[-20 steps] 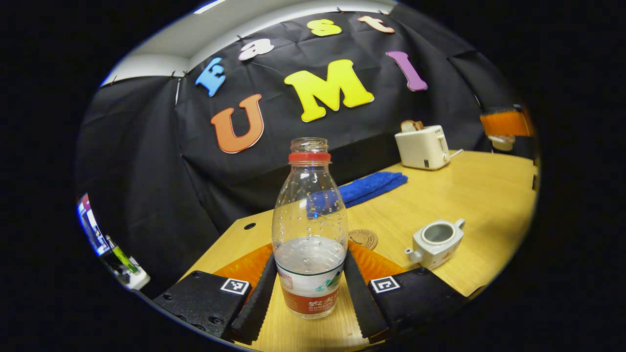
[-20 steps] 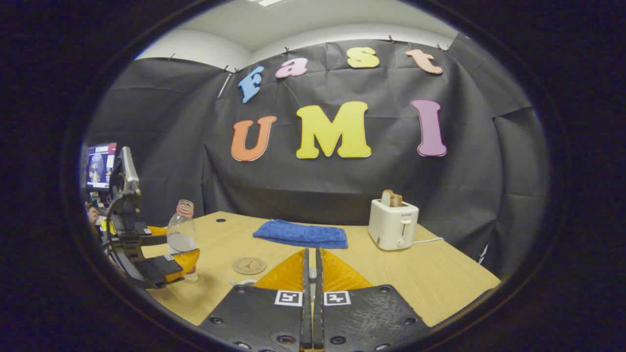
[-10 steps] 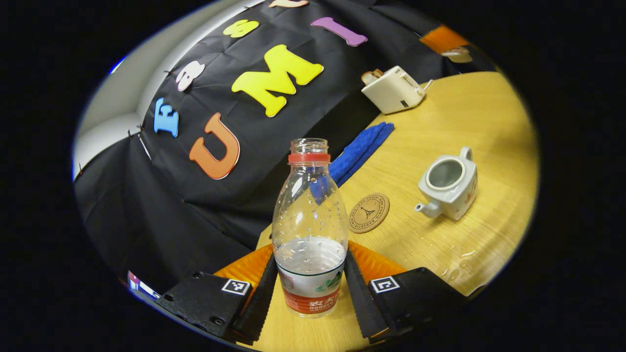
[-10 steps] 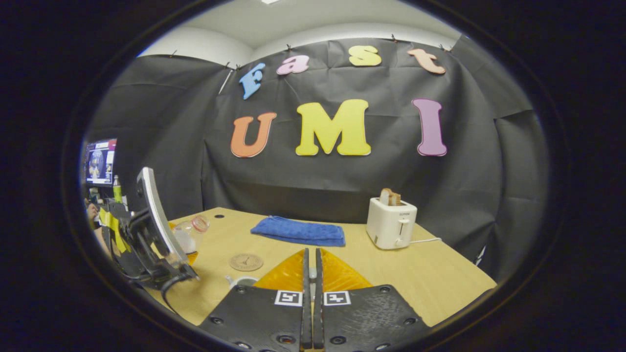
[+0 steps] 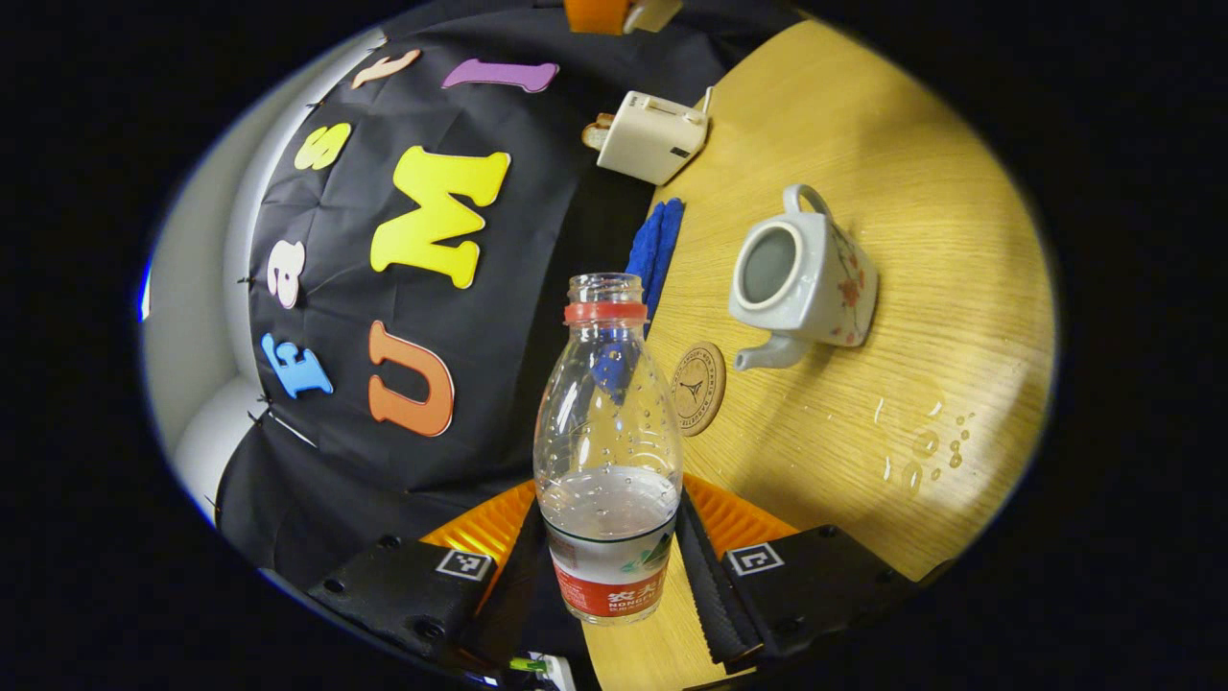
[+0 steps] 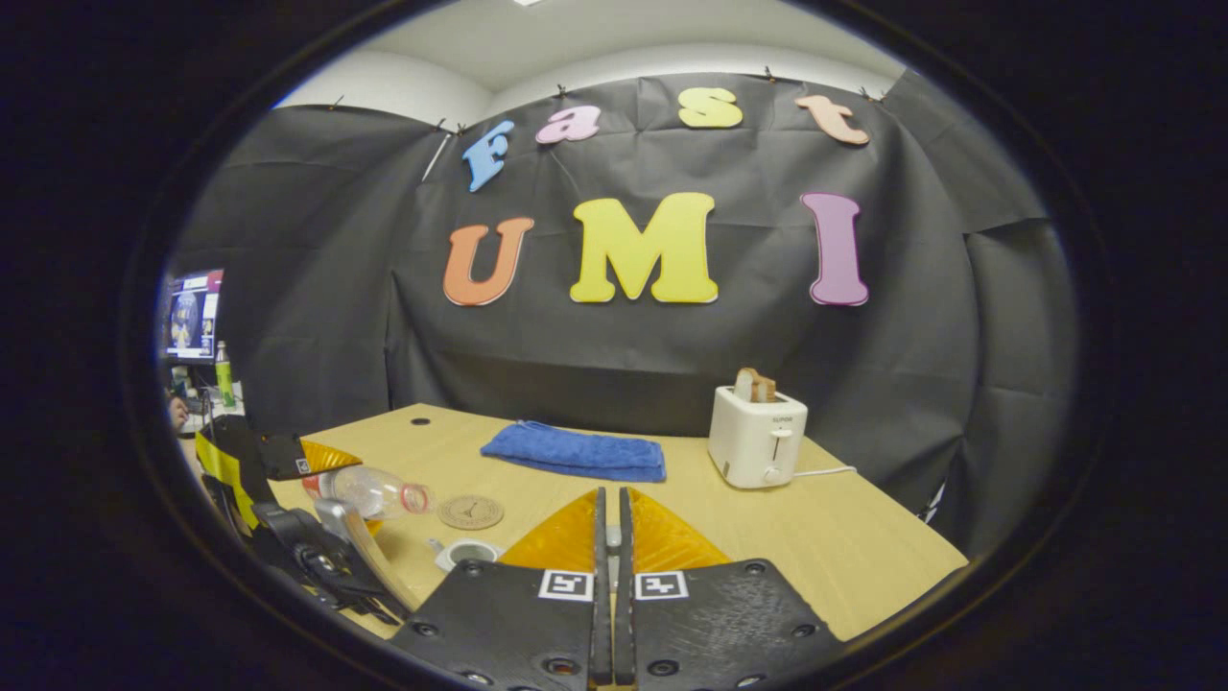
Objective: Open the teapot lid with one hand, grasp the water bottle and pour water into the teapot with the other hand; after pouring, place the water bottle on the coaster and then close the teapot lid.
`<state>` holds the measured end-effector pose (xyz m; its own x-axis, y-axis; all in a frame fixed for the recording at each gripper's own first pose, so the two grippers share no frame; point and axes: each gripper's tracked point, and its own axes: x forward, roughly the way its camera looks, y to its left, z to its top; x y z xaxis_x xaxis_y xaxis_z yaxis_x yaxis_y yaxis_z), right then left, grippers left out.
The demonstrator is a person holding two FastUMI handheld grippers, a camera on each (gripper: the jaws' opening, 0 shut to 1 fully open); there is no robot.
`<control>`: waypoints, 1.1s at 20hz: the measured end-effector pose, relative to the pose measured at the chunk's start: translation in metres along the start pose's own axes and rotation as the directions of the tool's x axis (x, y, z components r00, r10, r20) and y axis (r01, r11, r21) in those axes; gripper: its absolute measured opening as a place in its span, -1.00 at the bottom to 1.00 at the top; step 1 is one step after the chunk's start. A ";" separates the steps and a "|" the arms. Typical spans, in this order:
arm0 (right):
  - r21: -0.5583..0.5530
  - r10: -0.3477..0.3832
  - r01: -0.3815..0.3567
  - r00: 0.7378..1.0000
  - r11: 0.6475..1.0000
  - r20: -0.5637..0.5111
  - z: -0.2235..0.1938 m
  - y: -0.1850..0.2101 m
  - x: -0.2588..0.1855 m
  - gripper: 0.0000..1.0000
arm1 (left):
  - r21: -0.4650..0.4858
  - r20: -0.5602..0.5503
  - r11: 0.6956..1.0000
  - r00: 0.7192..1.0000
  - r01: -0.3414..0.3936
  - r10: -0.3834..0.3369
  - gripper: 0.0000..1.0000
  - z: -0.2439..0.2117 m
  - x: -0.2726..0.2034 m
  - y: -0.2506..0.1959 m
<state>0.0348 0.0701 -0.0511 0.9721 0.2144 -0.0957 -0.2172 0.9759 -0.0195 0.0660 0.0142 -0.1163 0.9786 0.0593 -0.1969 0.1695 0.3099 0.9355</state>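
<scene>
My left gripper (image 5: 608, 518) is shut on a clear water bottle (image 5: 607, 432) with a red neck ring, no cap and some water inside. In the right gripper view the bottle (image 6: 369, 491) lies almost level above the table, mouth toward the open white teapot (image 6: 467, 552). The teapot (image 5: 806, 278) stands lidless beside the round cork coaster (image 5: 697, 388). My right gripper (image 6: 611, 504) has its fingers pressed nearly together; from the left gripper view it (image 5: 600, 11) hangs high over the table with the white lid (image 5: 652, 10) in it.
A white toaster (image 6: 758, 437) with bread and a folded blue cloth (image 6: 574, 451) sit at the back of the wooden table (image 6: 844, 557). Water drops (image 5: 926, 446) lie on the table near the teapot. A monitor (image 6: 189, 315) stands at the far left.
My left gripper has tipped the bottle from upright to nearly level and carried it closer to the teapot. The right gripper has stayed nearly still.
</scene>
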 end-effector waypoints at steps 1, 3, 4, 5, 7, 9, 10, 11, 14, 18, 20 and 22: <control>-0.001 -0.003 0.003 1.000 1.000 0.000 -0.001 -0.002 0.000 -0.99 | 0.047 -0.008 0.999 1.000 -0.001 0.001 0.47 0.002 0.000 -0.004; 0.001 -0.008 0.008 1.000 1.000 -0.004 -0.001 -0.005 0.002 -0.98 | 0.104 -0.012 0.995 1.000 0.011 -0.010 0.47 0.005 0.002 -0.008; 0.002 -0.011 0.011 1.000 1.000 -0.005 -0.002 -0.006 0.002 -0.98 | 0.129 -0.020 0.992 1.000 0.014 -0.011 0.47 0.005 0.004 -0.009; 0.005 -0.015 0.015 1.000 1.000 -0.007 -0.003 -0.008 0.003 -0.98 | 0.148 -0.022 0.989 1.000 0.013 -0.009 0.47 0.006 0.005 -0.008; 0.007 -0.021 0.021 1.000 1.000 -0.009 -0.003 -0.011 0.004 -0.98 | 0.203 -0.019 0.979 1.000 0.005 -0.001 0.47 0.009 0.003 -0.004; 0.006 -0.029 0.029 1.000 1.000 -0.008 -0.002 -0.015 0.005 -0.99 | 0.270 -0.015 0.963 1.000 -0.010 0.015 0.47 0.011 0.002 0.002; 0.007 -0.024 0.024 1.000 1.000 -0.005 -0.001 -0.014 0.005 -0.99 | 0.304 -0.014 0.953 1.000 -0.015 0.021 0.47 0.012 0.001 0.004; 0.010 -0.022 0.022 1.000 1.000 0.000 0.000 -0.013 0.004 -0.99 | 0.333 -0.018 0.943 0.999 -0.020 0.028 0.47 0.011 0.001 0.006; 0.010 -0.026 0.026 1.000 1.000 0.006 0.002 -0.016 0.003 -0.98 | 0.413 -0.027 0.910 0.999 -0.019 0.033 0.47 0.012 0.000 0.012; 0.006 -0.028 0.028 1.000 1.000 0.007 0.003 -0.017 0.002 -0.98 | 0.478 -0.021 0.878 0.999 -0.025 0.040 0.47 0.018 -0.001 0.012; 0.007 -0.022 0.022 1.000 1.000 0.011 0.004 -0.016 0.001 -0.99 | 0.508 -0.020 0.861 0.999 -0.028 0.044 0.47 0.021 -0.001 0.012; 0.005 -0.017 0.017 1.000 1.000 0.015 0.005 -0.016 0.000 -0.99 | 0.522 -0.011 0.852 0.998 -0.042 0.055 0.46 0.024 -0.002 0.014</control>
<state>0.0390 0.0552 -0.0462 0.9769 0.1981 -0.0799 -0.2000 0.9797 -0.0159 0.0694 -0.0046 -0.0953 0.9852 0.0865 -0.1479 0.1644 -0.2340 0.9582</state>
